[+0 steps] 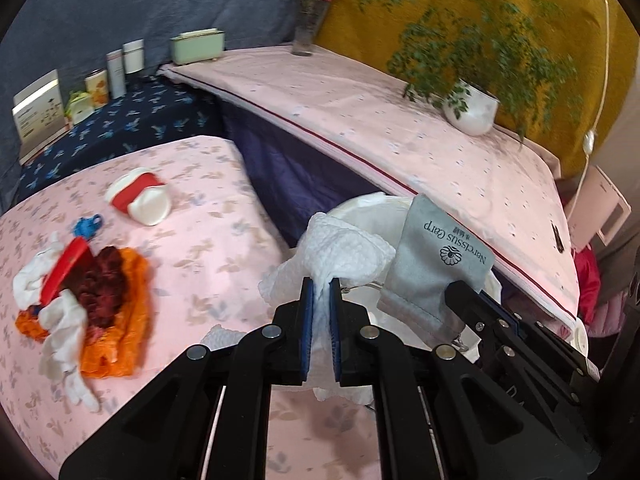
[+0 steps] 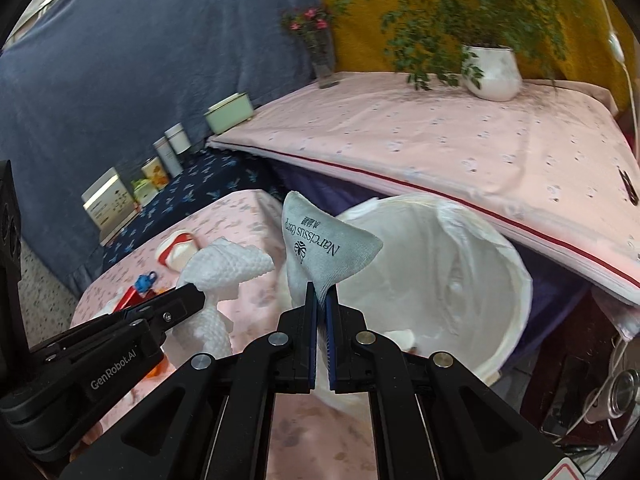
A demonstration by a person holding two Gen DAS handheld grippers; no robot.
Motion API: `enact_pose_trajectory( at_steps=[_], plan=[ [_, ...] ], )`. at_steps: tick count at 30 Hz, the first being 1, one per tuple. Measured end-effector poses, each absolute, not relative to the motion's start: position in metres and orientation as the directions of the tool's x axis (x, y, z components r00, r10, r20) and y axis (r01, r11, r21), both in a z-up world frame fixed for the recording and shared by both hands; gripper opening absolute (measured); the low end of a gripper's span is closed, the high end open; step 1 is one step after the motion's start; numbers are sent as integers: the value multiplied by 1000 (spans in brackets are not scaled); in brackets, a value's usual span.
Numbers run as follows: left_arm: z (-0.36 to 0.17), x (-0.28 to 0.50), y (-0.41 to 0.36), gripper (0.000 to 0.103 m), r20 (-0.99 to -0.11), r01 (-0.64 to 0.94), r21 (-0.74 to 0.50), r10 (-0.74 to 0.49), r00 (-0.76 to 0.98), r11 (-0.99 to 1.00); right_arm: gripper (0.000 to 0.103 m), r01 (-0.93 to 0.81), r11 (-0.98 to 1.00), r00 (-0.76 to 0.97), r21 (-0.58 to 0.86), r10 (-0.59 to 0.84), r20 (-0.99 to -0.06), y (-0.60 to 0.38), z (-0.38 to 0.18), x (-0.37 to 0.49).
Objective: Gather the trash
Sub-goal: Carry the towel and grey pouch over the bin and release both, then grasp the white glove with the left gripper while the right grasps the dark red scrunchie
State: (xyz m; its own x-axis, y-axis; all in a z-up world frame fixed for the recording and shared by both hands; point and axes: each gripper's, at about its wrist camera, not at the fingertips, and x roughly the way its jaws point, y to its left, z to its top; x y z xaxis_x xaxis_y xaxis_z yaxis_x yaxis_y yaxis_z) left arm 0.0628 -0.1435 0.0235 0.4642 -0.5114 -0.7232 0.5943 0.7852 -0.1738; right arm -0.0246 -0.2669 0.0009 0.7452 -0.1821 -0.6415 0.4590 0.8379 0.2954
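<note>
My left gripper (image 1: 321, 286) is shut on a white paper towel (image 1: 344, 252), held over the edge of the pink table next to the white-lined trash bin (image 2: 460, 272). My right gripper (image 2: 321, 290) is shut on a grey cloth pouch (image 2: 324, 248) printed "Narcissus Garp", held above the bin's near rim. In the left wrist view the pouch (image 1: 436, 264) hangs to the right with the right gripper (image 1: 460, 292) below it. In the right wrist view the towel (image 2: 224, 268) and the left gripper (image 2: 192, 300) are at left.
On the pink table (image 1: 200, 248) lie an orange bag with dark red scraps and white tissues (image 1: 96, 300), a red lid (image 1: 64, 272), a blue clip (image 1: 88, 226) and a crushed red-and-white cup (image 1: 140, 198). A higher pink-covered surface (image 1: 400, 120) holds a potted plant (image 1: 472, 108) and a vase (image 1: 308, 32).
</note>
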Motion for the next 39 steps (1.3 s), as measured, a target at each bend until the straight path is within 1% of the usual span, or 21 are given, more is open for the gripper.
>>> enact_pose_trajectory(
  at_steps=[5,11,12,13,14,17,19,21,23,28,33,39],
  plan=[
    [17,56,-174,7,-730,640,-175,-535,425,748,4,508,810,726,293,-220,-651,-289,-6,-36],
    [10,59,-197,9,-735,668,-217,-569,368,712,5,547,786,706,288,-248,-663,-306,-14,-42],
    [9,59,-199,9,-734,669,-218,-571,367,711,6,550,785,704,286,-251,-665,-308,-15,-42],
    [9,60,-201,10,-731,669,-222,-575,367,709,10,553,784,701,282,-254,-667,-309,-16,-42],
    [9,60,-202,13,-731,668,-218,-572,371,711,11,557,783,699,278,-260,-666,-309,-16,-42],
    [8,61,-201,38,-727,658,-210,-565,389,724,15,563,781,697,270,-273,-663,-309,-15,-41],
    [8,63,-198,43,-725,649,-211,-562,398,731,26,566,780,697,267,-280,-660,-309,-15,-40],
    [8,65,-196,44,-725,641,-213,-559,402,737,30,570,779,697,262,-290,-655,-308,-14,-40],
    [8,68,-192,48,-726,632,-212,-553,408,745,30,567,781,699,263,-287,-654,-307,-14,-40],
    [8,72,-183,51,-724,612,-208,-541,428,763,36,561,787,702,257,-287,-652,-303,-12,-37],
    [8,76,-171,51,-726,588,-208,-527,443,781,37,547,799,706,249,-280,-650,-294,-8,-33],
    [12,82,-152,51,-722,555,-215,-513,465,804,40,527,814,718,245,-271,-642,-283,-1,-27]
  ],
)
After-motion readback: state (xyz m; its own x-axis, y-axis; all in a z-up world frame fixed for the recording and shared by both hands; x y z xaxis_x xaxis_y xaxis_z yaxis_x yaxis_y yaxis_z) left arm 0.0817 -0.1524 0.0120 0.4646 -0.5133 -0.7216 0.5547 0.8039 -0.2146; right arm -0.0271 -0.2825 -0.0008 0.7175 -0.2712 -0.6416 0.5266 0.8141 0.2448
